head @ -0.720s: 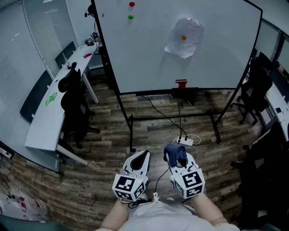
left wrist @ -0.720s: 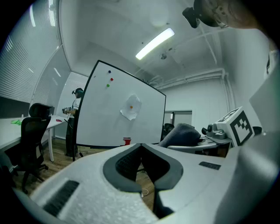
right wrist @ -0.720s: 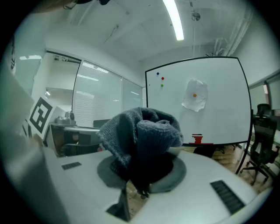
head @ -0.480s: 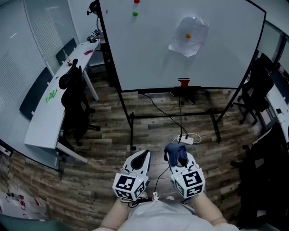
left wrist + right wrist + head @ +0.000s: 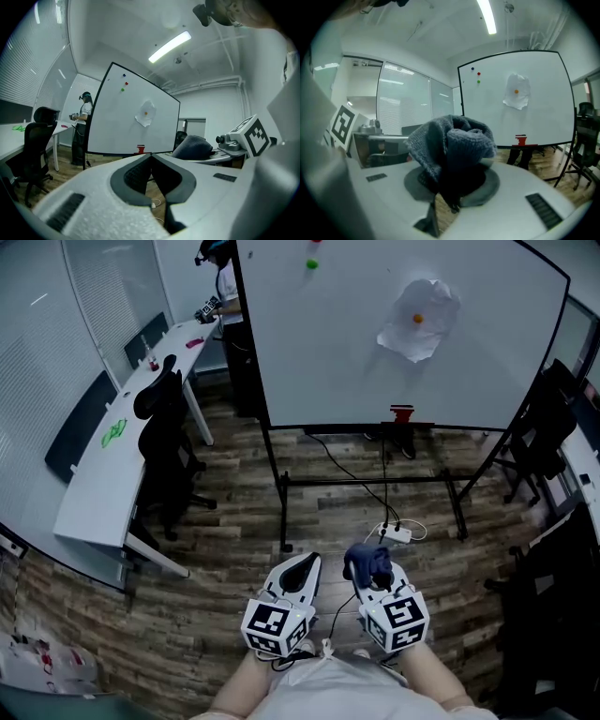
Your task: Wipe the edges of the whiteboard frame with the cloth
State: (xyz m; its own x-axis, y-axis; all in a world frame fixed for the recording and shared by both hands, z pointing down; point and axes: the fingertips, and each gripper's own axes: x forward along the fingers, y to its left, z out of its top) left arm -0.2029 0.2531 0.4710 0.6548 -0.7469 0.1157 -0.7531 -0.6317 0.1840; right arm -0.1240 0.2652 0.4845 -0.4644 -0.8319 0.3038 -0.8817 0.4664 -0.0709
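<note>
One cloth (image 5: 367, 562), bunched, clamped in right gripper (image 5: 372, 577) at 6 o'clock. Left gripper (image 5: 302, 568) just beside it, jaws together, empty. Whiteboard frame (image 5: 394, 429) well apart at 12 o'clock. I judge approach step: next I close in, press cloth onto frame edge.

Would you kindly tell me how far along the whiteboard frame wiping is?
Done: the cloth is clamped in the right gripper. In hand: nothing more; the left gripper is shut and empty, both held low. Left: every edge of the whiteboard frame, which stands across the floor, out of contact.
</note>
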